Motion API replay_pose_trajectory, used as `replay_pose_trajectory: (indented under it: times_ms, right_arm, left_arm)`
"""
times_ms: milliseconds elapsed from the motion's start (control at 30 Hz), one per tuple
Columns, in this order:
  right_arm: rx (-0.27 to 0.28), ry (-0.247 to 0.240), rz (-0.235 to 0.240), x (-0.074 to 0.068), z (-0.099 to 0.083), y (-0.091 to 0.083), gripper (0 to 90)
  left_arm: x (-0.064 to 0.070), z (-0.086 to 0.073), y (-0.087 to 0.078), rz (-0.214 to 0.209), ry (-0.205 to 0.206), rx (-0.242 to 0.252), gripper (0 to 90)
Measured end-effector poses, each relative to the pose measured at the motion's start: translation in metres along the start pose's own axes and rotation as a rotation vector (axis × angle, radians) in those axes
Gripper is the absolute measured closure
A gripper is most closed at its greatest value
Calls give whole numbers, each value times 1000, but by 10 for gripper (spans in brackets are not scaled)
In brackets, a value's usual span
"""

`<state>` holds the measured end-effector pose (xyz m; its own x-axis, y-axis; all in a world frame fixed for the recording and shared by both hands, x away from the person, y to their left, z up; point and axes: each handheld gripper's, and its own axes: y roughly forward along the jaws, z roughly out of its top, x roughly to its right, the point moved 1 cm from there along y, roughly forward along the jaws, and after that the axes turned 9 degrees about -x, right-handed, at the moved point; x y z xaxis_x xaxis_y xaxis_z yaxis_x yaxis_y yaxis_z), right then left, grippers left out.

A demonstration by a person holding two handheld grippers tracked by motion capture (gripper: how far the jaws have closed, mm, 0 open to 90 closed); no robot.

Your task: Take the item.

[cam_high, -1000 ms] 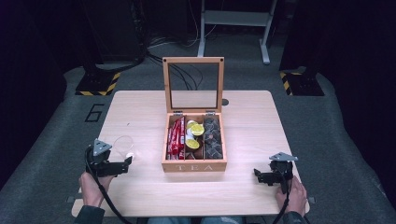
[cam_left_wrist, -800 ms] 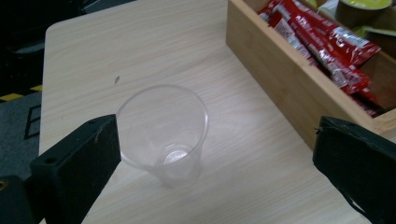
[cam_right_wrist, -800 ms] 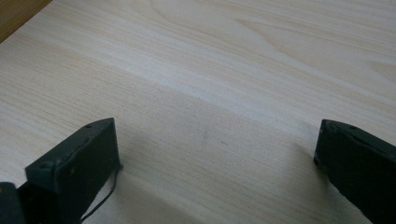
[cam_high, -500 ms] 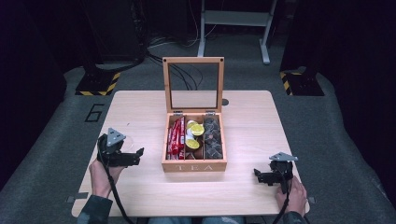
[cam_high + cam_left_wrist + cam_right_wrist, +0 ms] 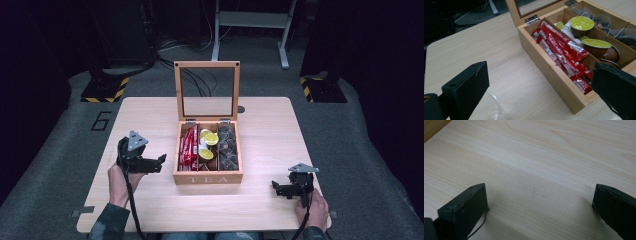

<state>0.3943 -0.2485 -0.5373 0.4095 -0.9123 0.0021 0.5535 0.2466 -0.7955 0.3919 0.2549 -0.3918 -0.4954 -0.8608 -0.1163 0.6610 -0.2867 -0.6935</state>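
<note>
A wooden box marked TEA (image 5: 207, 177) stands mid-table with its glass lid (image 5: 206, 90) upright. Its left compartment holds red sachets (image 5: 564, 52), the middle one capsules with yellow-green tops (image 5: 582, 23), and the right one dark tea bags (image 5: 227, 145). My left gripper (image 5: 159, 164) hovers just left of the box, pointing at it. In the left gripper view, this gripper (image 5: 539, 67) is open with nothing between its jaws. My right gripper (image 5: 276, 189) rests low near the table's front right. In the right gripper view, that gripper (image 5: 539, 188) is open over bare wood.
A clear rounded rim, perhaps a plastic cup (image 5: 490, 106), lies on the table (image 5: 270, 125) under my left gripper. Around the table is dark grey floor, with a "6" marking (image 5: 101, 121) at the left and metal stand legs (image 5: 250, 30) behind.
My left gripper has risen and moved right toward the box, over where a clear object lay. The right gripper has stayed put.
</note>
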Motion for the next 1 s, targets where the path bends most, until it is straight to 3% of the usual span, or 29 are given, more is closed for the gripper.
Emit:
replay_pose_trajectory:
  times_ms: [1000]
  right_arm:
    - [0,0,1,0,0,0,0]
  left_arm:
    - [77,44,49,-176,144,-53,14]
